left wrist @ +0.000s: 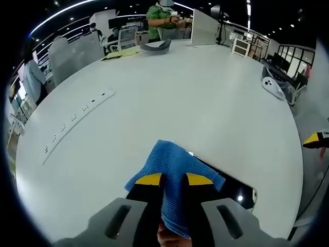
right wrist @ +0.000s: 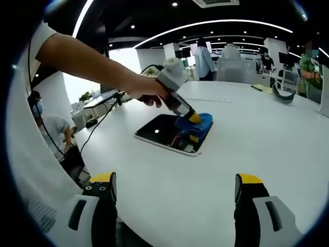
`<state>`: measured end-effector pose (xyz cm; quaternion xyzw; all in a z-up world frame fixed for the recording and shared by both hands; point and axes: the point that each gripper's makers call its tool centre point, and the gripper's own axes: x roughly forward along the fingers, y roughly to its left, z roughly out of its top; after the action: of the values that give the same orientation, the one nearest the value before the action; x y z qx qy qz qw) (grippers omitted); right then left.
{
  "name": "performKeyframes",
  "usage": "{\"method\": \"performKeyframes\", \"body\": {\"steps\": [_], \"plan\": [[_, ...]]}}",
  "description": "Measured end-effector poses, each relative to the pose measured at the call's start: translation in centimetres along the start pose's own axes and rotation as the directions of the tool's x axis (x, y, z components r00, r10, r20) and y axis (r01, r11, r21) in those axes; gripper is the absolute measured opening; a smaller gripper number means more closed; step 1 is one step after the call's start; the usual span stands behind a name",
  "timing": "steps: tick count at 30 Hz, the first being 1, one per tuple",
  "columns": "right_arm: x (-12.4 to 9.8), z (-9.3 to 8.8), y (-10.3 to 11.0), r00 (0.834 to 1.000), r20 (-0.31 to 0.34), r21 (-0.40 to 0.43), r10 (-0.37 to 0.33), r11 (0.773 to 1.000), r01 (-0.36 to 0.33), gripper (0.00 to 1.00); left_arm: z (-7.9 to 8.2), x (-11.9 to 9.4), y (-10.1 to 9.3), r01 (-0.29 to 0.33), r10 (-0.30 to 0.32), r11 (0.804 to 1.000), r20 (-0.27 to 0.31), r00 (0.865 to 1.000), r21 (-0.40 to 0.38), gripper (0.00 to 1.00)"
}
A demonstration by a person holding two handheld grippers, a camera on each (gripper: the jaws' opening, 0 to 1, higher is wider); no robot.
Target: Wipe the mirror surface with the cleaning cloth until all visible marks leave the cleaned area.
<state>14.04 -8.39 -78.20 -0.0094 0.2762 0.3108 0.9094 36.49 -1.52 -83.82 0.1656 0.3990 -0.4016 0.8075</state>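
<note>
Close in, in the left gripper view, the left gripper (left wrist: 174, 180) has its yellow-tipped jaws clenched on a blue cloth (left wrist: 172, 170), which bunches up between them and spills forward past the tips. Under the cloth lies the mirror (left wrist: 234, 188), a dark flat slab with a pale rim, its uncovered part running off to the right of the jaws and showing a small reflected light. It rests flat on the white round surface (left wrist: 180, 98). Farther out on that surface, a strip of sockets (left wrist: 77, 116) runs along the left, a yellow sheet (left wrist: 121, 53) and a grey curved object (left wrist: 156, 46) sit at the far edge, and a white device (left wrist: 273, 87) lies at the far right. Beyond them stands a person in green (left wrist: 162, 18). In the right gripper view, the right gripper (right wrist: 175, 193) hangs above the bare surface (right wrist: 247, 139) with its jaws released, wide apart and grasping nothing. Well ahead of it, a hand (right wrist: 146, 92) holds the left gripper (right wrist: 194, 118) tilted down, pressing the cloth (right wrist: 198, 123) onto the far right end of the mirror (right wrist: 162, 131). A seated person (right wrist: 51, 128) is at the left, beyond the surface's edge.
</note>
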Motion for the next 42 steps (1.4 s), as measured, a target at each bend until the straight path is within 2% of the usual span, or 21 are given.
{"method": "performKeyframes", "body": {"steps": [10,13,20,33,42], "plan": [[0.0,-0.9,0.1,1.000,-0.011,0.012,0.007,1.000,-0.007,0.96,0.4,0.2,-0.5,-0.005,0.005,1.000,0.015,1.000,-0.028,0.16],[0.0,-0.7,-0.2,1.000,-0.004,0.014,0.006,1.000,-0.006,0.96,0.3,0.2,-0.8,-0.017,0.017,1.000,0.022,1.000,0.007,0.17],[0.0,-0.2,-0.7,1.000,0.008,0.019,0.001,1.000,-0.001,0.96,0.3,0.5,-0.4,-0.025,0.025,1.000,0.023,0.999,-0.003,0.16],[0.1,-0.4,-0.3,1.000,0.003,0.017,0.011,1.000,-0.011,0.96,-0.3,0.4,-1.3,-0.011,0.011,1.000,0.042,0.999,0.000,0.15],[-0.1,-1.0,0.1,1.000,-0.006,0.023,0.014,1.000,-0.014,0.96,-0.9,0.0,-2.2,-0.013,0.015,0.999,0.072,0.997,-0.031,0.15]]}}
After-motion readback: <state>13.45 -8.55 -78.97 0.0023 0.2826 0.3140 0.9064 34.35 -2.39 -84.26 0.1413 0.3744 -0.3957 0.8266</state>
